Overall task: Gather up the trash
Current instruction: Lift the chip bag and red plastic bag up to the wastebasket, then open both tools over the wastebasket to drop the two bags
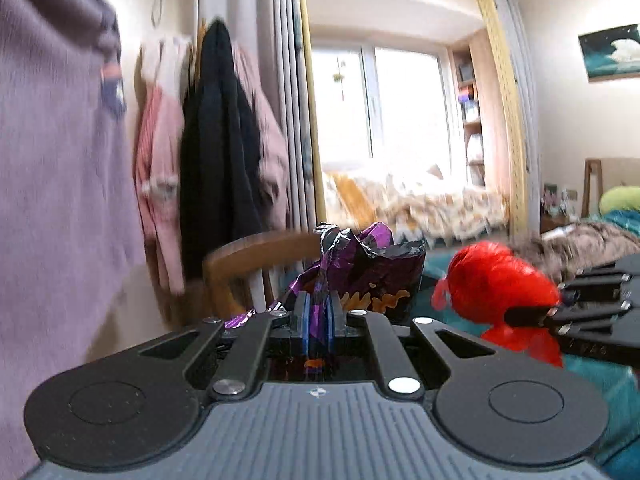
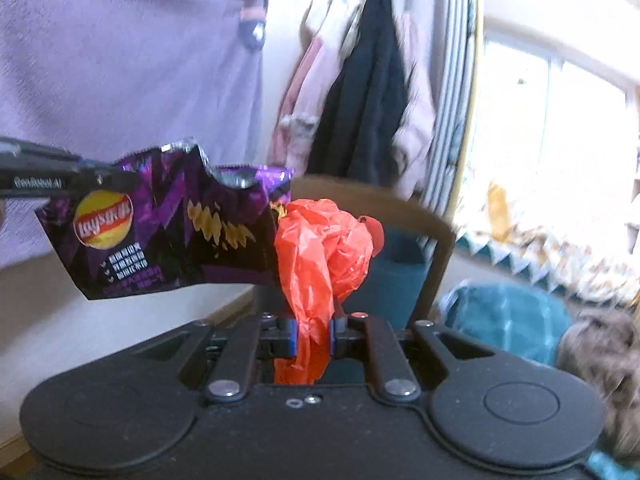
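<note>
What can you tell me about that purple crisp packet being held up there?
The purple crisp packet is a crinkled foil bag, purple and black, with a round red-and-yellow logo, yellow crisp pictures and white print. Its top is torn open, showing silver lining. It hangs in the air, pinched at one upper corner by the left gripper. The red plastic bag, held in the right gripper, overlaps its edge.

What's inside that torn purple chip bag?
The chip bag in the left claw shows only silver lining at its torn top. Its contents are hidden. The red plastic bag sits beside it.
</note>
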Demonstrator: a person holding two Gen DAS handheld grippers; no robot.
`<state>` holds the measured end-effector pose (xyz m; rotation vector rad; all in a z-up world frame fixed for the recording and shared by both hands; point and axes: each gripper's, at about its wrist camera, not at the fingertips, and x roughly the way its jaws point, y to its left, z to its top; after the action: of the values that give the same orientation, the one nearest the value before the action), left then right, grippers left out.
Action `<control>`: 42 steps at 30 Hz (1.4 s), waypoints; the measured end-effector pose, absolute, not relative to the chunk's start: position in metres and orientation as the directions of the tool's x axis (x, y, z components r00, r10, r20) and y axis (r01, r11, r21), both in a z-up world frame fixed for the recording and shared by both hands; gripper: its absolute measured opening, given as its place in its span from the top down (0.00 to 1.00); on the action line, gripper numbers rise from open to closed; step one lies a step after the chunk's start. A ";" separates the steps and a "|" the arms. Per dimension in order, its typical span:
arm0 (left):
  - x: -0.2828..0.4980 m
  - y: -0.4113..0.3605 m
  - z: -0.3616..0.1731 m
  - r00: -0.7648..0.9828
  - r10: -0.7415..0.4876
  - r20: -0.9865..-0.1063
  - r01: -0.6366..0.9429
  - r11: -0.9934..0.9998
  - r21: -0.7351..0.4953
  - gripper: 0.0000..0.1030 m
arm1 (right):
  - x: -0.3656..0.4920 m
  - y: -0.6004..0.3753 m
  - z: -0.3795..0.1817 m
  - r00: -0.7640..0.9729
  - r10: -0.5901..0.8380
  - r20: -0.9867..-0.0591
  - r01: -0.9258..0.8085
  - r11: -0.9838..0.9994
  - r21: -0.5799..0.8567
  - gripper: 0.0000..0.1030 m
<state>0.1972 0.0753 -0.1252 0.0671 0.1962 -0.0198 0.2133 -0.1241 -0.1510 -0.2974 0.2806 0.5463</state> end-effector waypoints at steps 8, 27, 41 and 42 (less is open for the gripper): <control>0.247 0.037 -0.080 0.995 0.047 -0.090 -0.035 0.991 0.131 0.93 | 0.274 -0.102 -0.112 0.870 0.389 -0.303 -0.466 0.850 -0.246 0.88; 0.395 0.042 -0.114 0.969 0.047 -0.243 -0.093 0.979 -0.183 0.93 | 0.396 -0.092 -0.129 0.936 0.284 -0.206 -0.307 0.948 -0.087 0.88; 0.438 0.037 -0.177 0.854 0.050 -0.518 -0.088 0.995 -0.050 0.92 | 0.419 -0.072 -0.172 0.854 0.292 -0.431 -0.398 0.900 -0.180 0.84; 0.439 0.035 -0.180 0.843 0.048 -0.536 -0.081 0.996 -0.038 0.92 | 0.419 -0.072 -0.172 0.855 0.285 -0.433 -0.396 0.898 -0.191 0.81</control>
<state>0.4392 0.0349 -0.1799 -0.0601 0.5644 0.0683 0.4189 -0.0720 -0.1719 -0.2802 0.4089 0.3628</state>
